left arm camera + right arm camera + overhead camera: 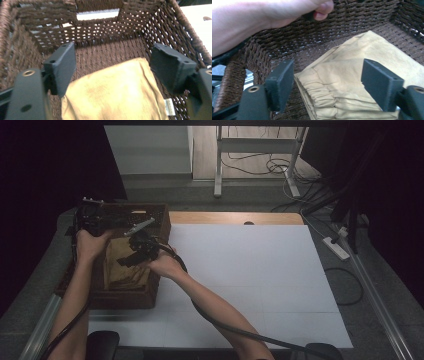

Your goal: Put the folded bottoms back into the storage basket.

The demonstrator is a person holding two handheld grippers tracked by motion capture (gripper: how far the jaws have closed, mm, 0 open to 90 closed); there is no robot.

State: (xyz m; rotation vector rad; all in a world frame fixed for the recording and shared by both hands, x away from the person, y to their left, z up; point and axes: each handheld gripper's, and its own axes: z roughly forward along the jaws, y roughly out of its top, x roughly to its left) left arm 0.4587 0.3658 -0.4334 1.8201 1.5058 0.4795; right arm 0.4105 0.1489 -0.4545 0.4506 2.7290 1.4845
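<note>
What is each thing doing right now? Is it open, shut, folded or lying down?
left gripper: open, jaws apart above the cloth, holding nothing.
right gripper: open, jaws apart over the cloth's gathered edge, holding nothing.
tan cloth: folded, lying flat on the basket's bottom.
brown woven basket: upright on the table, open-topped.

Work table with white cover and wicker basket, seen from above.

We see a table (235, 217) whose wooden edge shows as a strip at upper centre; a white sheet (260, 280) covers most of its top, from centre to lower right. At centre left, a dark brown woven basket (125, 297) rests on the table, overlapping the sheet's left edge. A grey border (30, 290) surrounds the sheet.
</note>
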